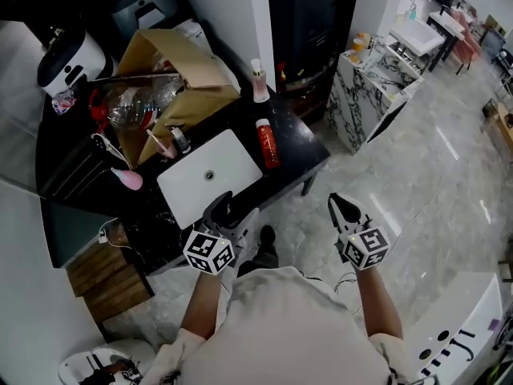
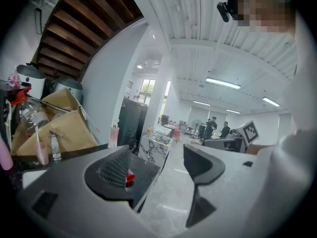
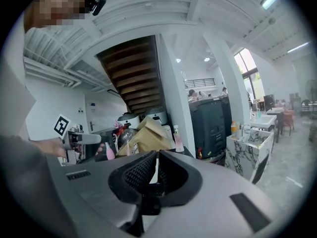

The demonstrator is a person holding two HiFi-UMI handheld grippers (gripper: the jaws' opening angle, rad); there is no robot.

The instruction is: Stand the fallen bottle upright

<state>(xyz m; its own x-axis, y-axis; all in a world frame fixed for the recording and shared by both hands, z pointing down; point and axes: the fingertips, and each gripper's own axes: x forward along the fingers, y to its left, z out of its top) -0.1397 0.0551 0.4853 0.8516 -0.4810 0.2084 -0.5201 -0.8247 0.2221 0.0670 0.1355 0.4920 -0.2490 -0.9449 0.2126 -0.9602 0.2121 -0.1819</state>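
Note:
A red bottle lies on its side on the black counter, to the right of the white sink. In the left gripper view only a bit of the red bottle shows past the left jaw. My left gripper hovers open over the counter's front edge, short of the bottle, with nothing between the jaws. My right gripper is shut and empty, out over the floor to the right of the counter.
A pink-capped bottle stands upright at the counter's back. A brown cardboard box and a white cooker crowd the back left. A pink item lies left of the sink. A marble-patterned cabinet stands to the right.

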